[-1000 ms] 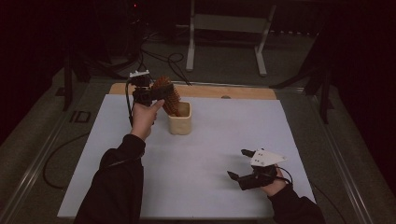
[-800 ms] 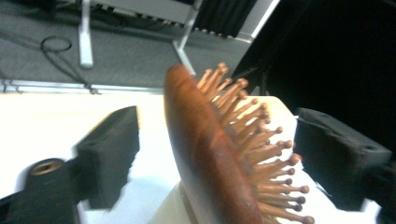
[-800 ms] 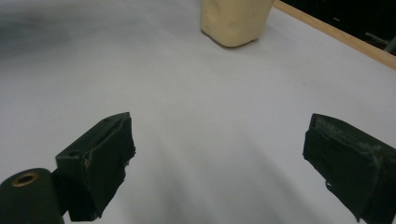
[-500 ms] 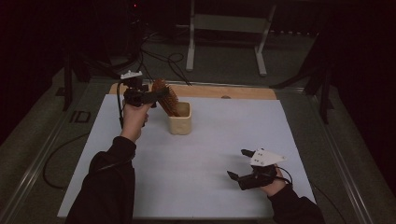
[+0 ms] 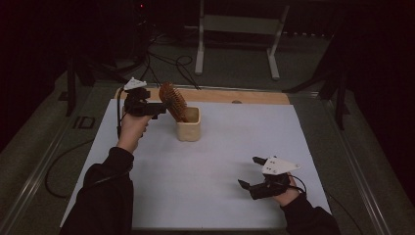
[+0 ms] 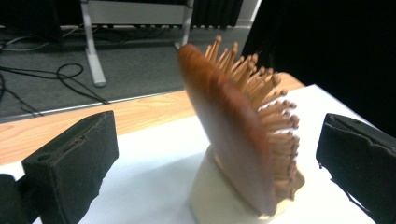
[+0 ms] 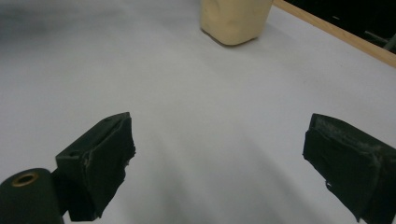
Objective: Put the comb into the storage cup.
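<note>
A brown wooden hairbrush [image 5: 173,101] stands head up in a cream cup [image 5: 189,128] at the back left of the white table. It leans to the left, with its bristles [image 6: 271,116] facing right in the left gripper view. My left gripper [image 5: 159,108] hovers just left of the brush and points at it. Its jaws have just been opening and stand wide, and the brush [image 6: 229,130] lies beyond the tips, untouched. My right gripper [image 5: 247,171] rests open near the front right, nothing between its pads [image 7: 100,154]. The cup [image 7: 233,18] is far ahead of it.
A white mat [image 5: 220,147] covers the table, with a wooden strip [image 5: 254,97] along its far edge. Beyond the table are a metal stand [image 5: 235,34] and cables on the floor. A cable [image 5: 54,166] trails off the left side.
My left gripper drew back a little to the left, away from the brush, and its jaws opened. The brush stayed in the cup. The right hand kept still.
</note>
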`<control>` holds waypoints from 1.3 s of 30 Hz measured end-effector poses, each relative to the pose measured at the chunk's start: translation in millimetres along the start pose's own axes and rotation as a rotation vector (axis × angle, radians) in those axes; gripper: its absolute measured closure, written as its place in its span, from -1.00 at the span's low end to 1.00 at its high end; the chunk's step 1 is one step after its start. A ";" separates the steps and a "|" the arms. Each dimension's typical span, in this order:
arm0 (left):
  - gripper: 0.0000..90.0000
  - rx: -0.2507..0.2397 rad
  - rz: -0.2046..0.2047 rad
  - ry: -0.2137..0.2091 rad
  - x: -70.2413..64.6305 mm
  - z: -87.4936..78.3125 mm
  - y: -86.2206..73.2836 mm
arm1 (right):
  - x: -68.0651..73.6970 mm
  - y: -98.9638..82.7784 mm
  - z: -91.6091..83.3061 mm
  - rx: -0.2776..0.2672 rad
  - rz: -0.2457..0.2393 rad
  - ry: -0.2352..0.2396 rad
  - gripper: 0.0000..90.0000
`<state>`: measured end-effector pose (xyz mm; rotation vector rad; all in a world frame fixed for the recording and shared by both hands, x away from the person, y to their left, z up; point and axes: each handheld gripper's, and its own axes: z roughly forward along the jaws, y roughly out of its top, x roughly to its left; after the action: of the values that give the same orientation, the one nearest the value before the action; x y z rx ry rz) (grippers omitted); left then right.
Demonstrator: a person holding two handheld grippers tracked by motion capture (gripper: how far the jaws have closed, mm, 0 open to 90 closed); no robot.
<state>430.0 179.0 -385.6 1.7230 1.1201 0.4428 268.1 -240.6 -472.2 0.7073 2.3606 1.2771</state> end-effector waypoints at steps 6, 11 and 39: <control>-1.00 0.002 0.021 -0.021 4.3 -9.3 -4.2 | 0.3 0.1 1.2 0.002 -0.002 0.006 -0.82; -1.00 0.015 0.045 -0.029 3.6 -15.0 -7.9 | 0.4 -0.2 1.9 0.004 0.001 0.007 -0.82; -1.00 0.043 0.136 -0.098 1.9 -51.2 -59.9 | 2.5 -1.3 5.7 0.014 -0.001 0.013 -0.82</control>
<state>365.6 212.8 -415.9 1.8452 0.9526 0.4160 268.8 -236.0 -476.5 0.7034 2.3823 1.2698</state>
